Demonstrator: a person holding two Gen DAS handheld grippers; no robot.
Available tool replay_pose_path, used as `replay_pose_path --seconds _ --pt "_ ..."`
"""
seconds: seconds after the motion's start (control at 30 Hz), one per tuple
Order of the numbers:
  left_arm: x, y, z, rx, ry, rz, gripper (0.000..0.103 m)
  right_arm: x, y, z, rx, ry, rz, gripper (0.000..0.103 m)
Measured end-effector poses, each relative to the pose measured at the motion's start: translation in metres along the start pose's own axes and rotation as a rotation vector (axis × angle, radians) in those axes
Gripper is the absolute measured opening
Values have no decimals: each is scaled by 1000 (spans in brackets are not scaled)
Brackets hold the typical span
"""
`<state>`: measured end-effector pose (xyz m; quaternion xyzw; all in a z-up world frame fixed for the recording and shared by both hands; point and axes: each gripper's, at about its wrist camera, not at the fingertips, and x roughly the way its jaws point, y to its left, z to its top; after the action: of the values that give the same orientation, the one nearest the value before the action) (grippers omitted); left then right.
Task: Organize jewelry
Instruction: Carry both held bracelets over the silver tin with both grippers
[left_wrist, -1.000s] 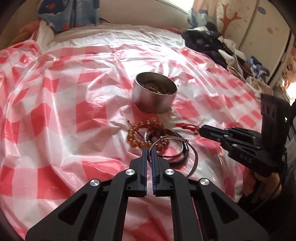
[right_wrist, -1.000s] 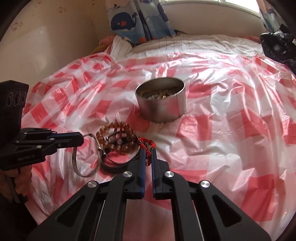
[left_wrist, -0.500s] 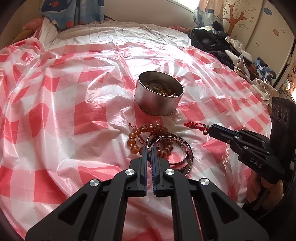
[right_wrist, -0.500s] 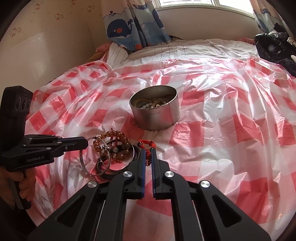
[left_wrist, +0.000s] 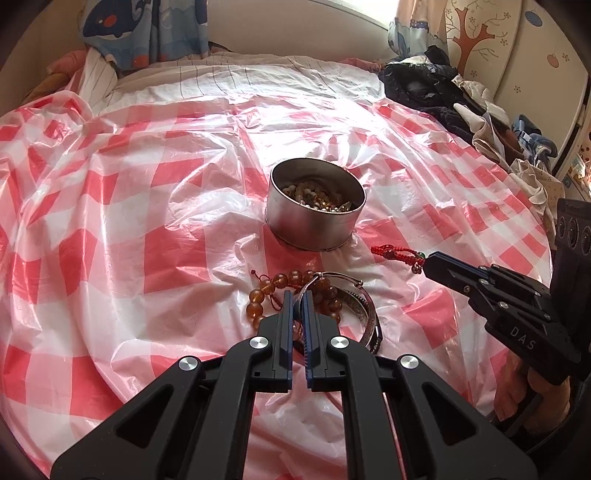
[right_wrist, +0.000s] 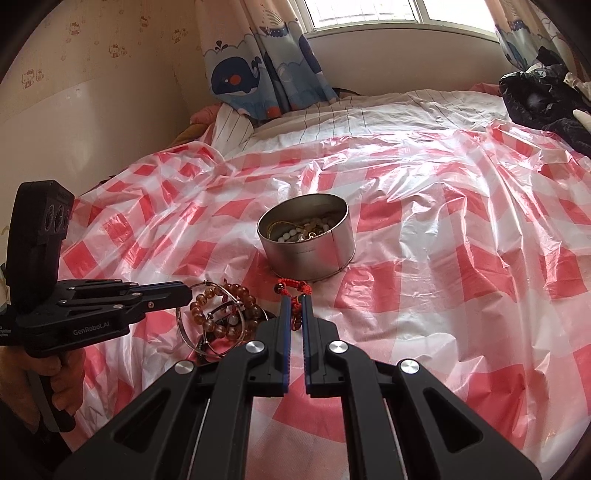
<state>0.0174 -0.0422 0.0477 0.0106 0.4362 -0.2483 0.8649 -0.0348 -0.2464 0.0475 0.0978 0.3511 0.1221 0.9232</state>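
Note:
A round metal tin (left_wrist: 314, 221) (right_wrist: 306, 240) with beaded jewelry inside stands mid-sheet. In front of it lies a pile with an amber bead bracelet (left_wrist: 273, 284) (right_wrist: 221, 306) and a wide dark bangle (left_wrist: 369, 317). My left gripper (left_wrist: 299, 295) (right_wrist: 186, 291) is shut on a thin silver hoop (left_wrist: 338, 274) (right_wrist: 180, 321), which hangs over the beads. My right gripper (right_wrist: 294, 299) (left_wrist: 430, 260) is shut on a red cord bracelet (right_wrist: 291, 286) (left_wrist: 395, 253). The cord sticks out from its tips just short of the tin's base.
A crinkled red-and-white checked plastic sheet (left_wrist: 147, 221) covers the bed. Dark clothes (left_wrist: 436, 92) are heaped at the back right. A whale-print curtain (right_wrist: 255, 66) hangs at the head of the bed, by the wall. A hand (right_wrist: 55, 384) grips each handle.
My left gripper has carried the silver hoop sideways, from beside the bead pile to over it. The right gripper still holds the red cord near the tin.

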Motion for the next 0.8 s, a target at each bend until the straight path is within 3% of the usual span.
replay_pose_path --seconds 0.8 --pt "14 -11 41 -53 -86 23 4 7 5 34 -12 -89 -16 6"
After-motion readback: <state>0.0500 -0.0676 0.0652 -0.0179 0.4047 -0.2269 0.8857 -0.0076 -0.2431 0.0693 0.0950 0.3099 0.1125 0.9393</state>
